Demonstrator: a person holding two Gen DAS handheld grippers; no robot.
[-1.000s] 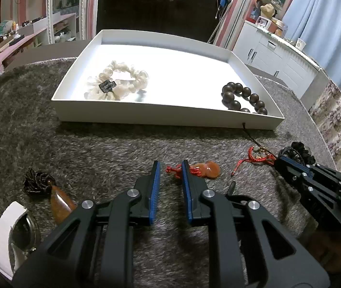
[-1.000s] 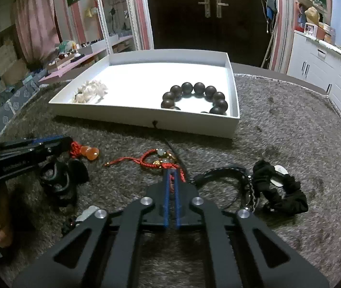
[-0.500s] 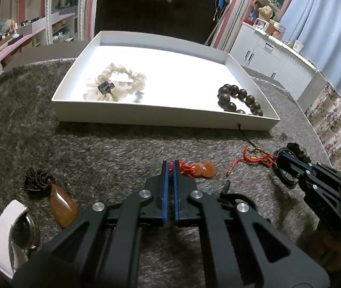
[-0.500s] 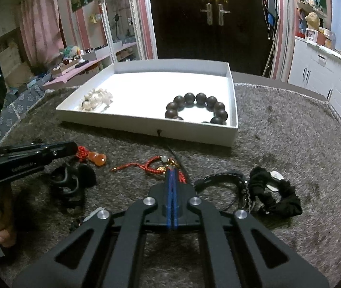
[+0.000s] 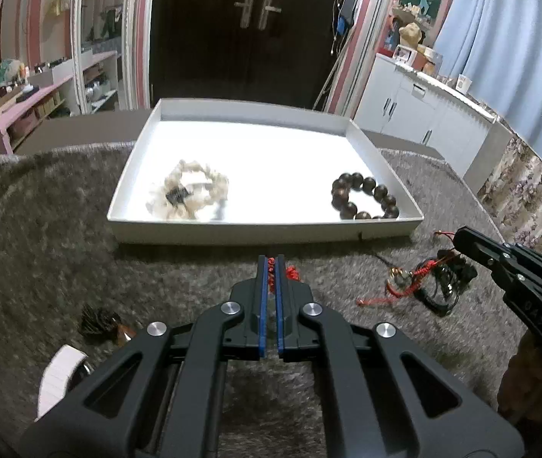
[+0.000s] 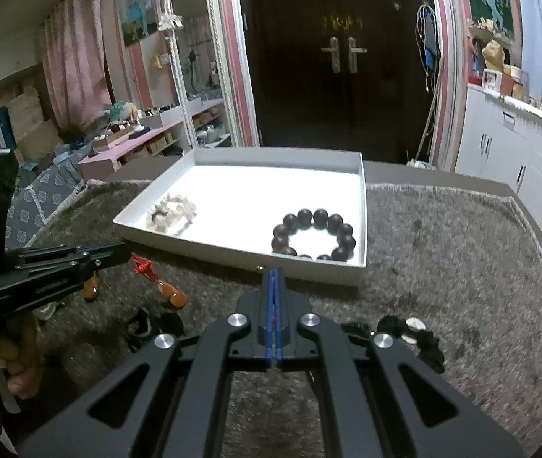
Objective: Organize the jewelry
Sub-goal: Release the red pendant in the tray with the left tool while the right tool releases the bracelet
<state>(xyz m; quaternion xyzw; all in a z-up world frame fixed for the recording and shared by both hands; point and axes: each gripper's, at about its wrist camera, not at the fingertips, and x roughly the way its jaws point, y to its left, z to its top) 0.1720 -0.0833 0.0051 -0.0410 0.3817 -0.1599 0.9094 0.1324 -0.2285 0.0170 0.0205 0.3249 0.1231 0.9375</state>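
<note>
Jewelry lies partly in the white tray (image 5: 263, 234) at the middle of the left wrist frame and partly on the grey shaggy rug (image 5: 60, 259) around it. Inside the tray, a pale beaded bracelet (image 5: 190, 194) sits at the near left and a dark round-bead bracelet (image 5: 362, 198) at the near right corner; the 2 are well apart.

The left gripper (image 5: 270, 261) sits at centre frame with its blue-lined fingers nearly together, pinching the red knotted cord of a pendant (image 5: 290, 273). In the right wrist view that cord hangs from the gripper tips at mid left, with the orange pendant stone (image 6: 173, 295) dangling below it, above the rug.

The right gripper (image 6: 272, 273) has its fingers pressed together, and a speck of red shows between them. In the left wrist view a red cord bracelet (image 5: 404, 280) hangs from its tips at the right edge, with a black band (image 5: 439, 290) just beside it on the rug.

A black scrunchie (image 6: 419, 337) lies at lower right of the right wrist frame. A brown pendant with a dark tassel (image 5: 102, 322) and a white curved item (image 5: 59, 370) sit at lower left of the left wrist frame.
</note>
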